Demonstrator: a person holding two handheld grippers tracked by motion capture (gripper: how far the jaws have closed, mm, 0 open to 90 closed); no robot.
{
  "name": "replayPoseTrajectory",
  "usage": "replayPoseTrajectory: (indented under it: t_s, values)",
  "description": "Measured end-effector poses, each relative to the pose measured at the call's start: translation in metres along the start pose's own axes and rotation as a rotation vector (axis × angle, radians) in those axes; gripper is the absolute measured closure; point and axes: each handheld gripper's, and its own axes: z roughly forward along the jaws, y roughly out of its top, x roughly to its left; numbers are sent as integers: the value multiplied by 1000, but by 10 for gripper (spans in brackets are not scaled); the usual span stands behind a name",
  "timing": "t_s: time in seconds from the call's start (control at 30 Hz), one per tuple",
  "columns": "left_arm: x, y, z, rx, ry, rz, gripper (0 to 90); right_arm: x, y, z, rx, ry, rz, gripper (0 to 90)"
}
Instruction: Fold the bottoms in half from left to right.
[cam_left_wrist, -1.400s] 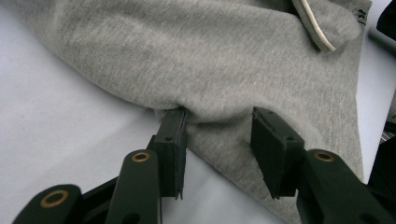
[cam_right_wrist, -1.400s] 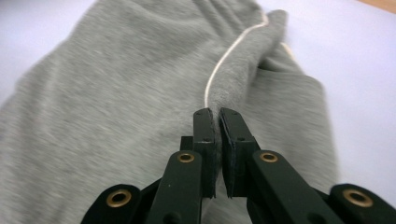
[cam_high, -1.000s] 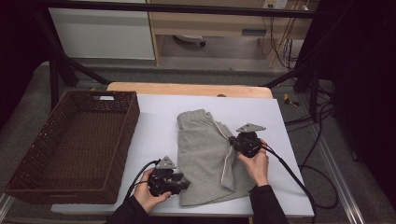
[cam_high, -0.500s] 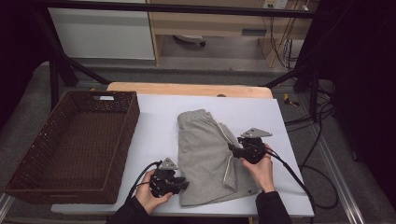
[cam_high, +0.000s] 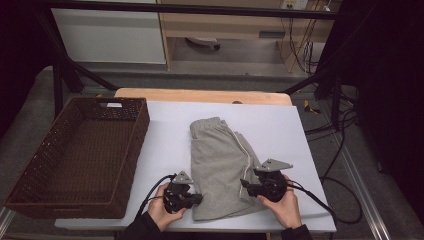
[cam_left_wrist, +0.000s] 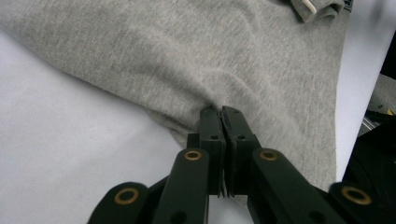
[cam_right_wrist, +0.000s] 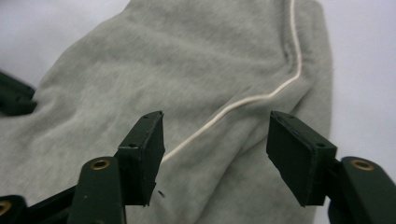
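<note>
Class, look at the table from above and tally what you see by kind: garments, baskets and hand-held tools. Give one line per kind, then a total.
Garments: 1, the grey shorts lying on the white table.
Baskets: 1, the brown wicker basket at the table's left.
Hand-held tools: 2, the left tool, shut on the shorts' edge, and the right tool, jaws apart.
Total: 4

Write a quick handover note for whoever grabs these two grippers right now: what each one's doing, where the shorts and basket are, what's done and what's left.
Left gripper: fingers have just closed, pinching the near left edge of the grey shorts.
Right gripper: fingers have just opened and hang over the cream piping at the shorts' right side, gripping nothing.
Shorts: lying folded on the white table, waistband away from the person.
Wicker basket: left of the shorts, nothing in it.
Done: left corner gripped.
Left, probably: close the right gripper on the cloth, finish folding, move the shorts into the basket.
</note>
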Motion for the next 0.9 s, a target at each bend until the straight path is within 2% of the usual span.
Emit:
replayPoseTrajectory:
  t_s: [0.17,0.3,0.37,0.43,0.57,0.7,0.9]
  values:
    - [-1,0,0,2,8,16,879,12,-7,1,-9,34,-1,400]
    - [0,0,0,5,-2,16,879,17,-11,3,-9,58,17,454]
    - [1,0,0,5,-4,17,879,19,-13,6,10,63,21,495]
    - [0,0,0,6,-1,22,879,21,-15,11,28,62,20,527]
    - [-1,0,0,6,5,26,879,24,-20,18,68,36,-11,660]
    - [0,0,0,5,-1,24,879,24,-21,16,73,37,-27,834]
    - [0,0,0,4,-1,22,879,20,-19,6,93,25,-34,863]
